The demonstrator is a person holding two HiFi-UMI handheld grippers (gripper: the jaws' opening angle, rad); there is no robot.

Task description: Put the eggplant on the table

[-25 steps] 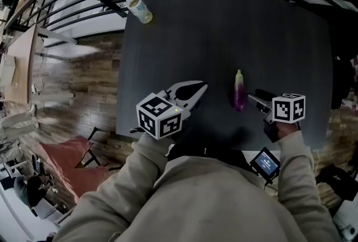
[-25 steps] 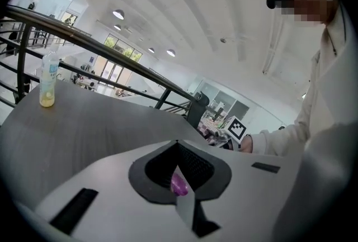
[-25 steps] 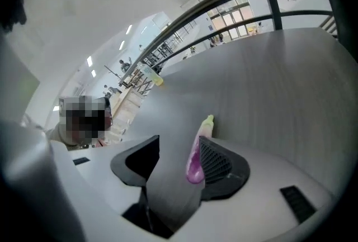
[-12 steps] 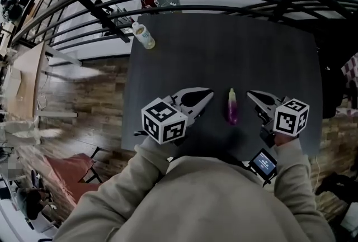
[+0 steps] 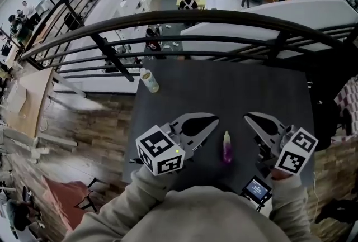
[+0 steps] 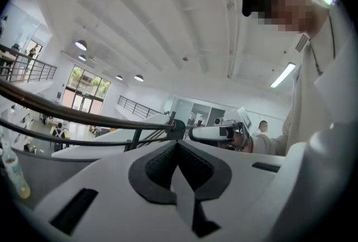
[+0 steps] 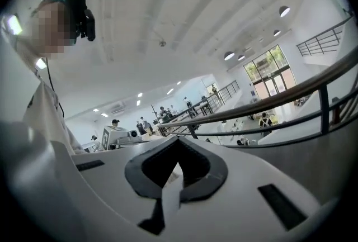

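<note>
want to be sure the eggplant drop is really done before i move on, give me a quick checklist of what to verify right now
1. The small purple eggplant lies flat on the dark grey table: ok.
2. The left gripper is shut with nothing between its jaws: ok.
3. The right gripper is shut and empty: ok.
4. Both grippers are apart from the eggplant, one on each side of it in the head view: ok.
5. The pale plastic bottle at the table's far left corner is well apart from the eggplant: ok.
6. The eggplant is at rest, not rolling: cannot tell.
</note>
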